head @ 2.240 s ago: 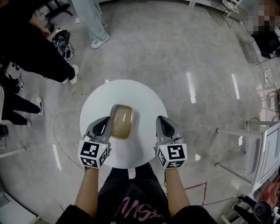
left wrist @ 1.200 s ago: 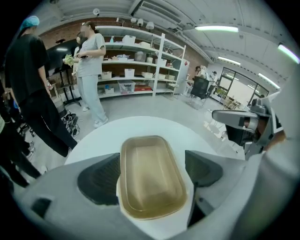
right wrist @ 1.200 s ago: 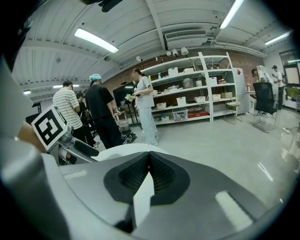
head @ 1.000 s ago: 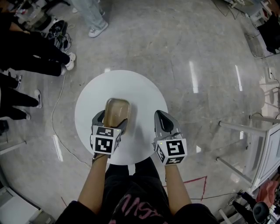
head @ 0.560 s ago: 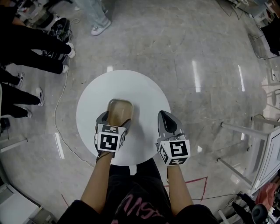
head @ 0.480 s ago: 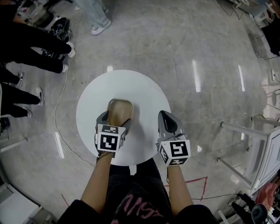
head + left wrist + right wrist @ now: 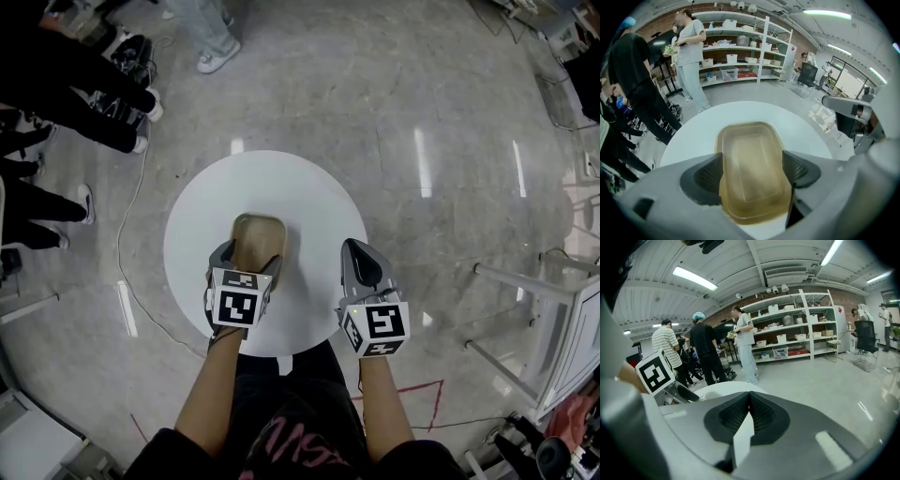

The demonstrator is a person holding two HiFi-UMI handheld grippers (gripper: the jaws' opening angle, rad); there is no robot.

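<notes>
A tan see-through tray (image 7: 259, 232) lies on the round white table (image 7: 309, 192), a little left of its middle. My left gripper (image 7: 249, 255) straddles the tray's near half. In the left gripper view both pads (image 7: 704, 176) press the long sides of the tray (image 7: 750, 159), so the gripper is shut on it. My right gripper (image 7: 356, 251) hovers over the table's right front part, clear of the tray. Its jaws (image 7: 750, 399) meet with nothing between them. The left gripper's marker cube (image 7: 655, 372) shows at the left of the right gripper view.
Several people stand on the grey floor at the upper left (image 7: 66, 89). A thin cable (image 7: 122, 272) runs along the floor left of the table. White furniture frames (image 7: 548, 319) stand at the right. Shelving with boxes (image 7: 797, 333) lines the far wall.
The left gripper has moved from beside the tray to over its near end, and its pads have closed in on the tray's sides. The right gripper has stayed shut in place.
</notes>
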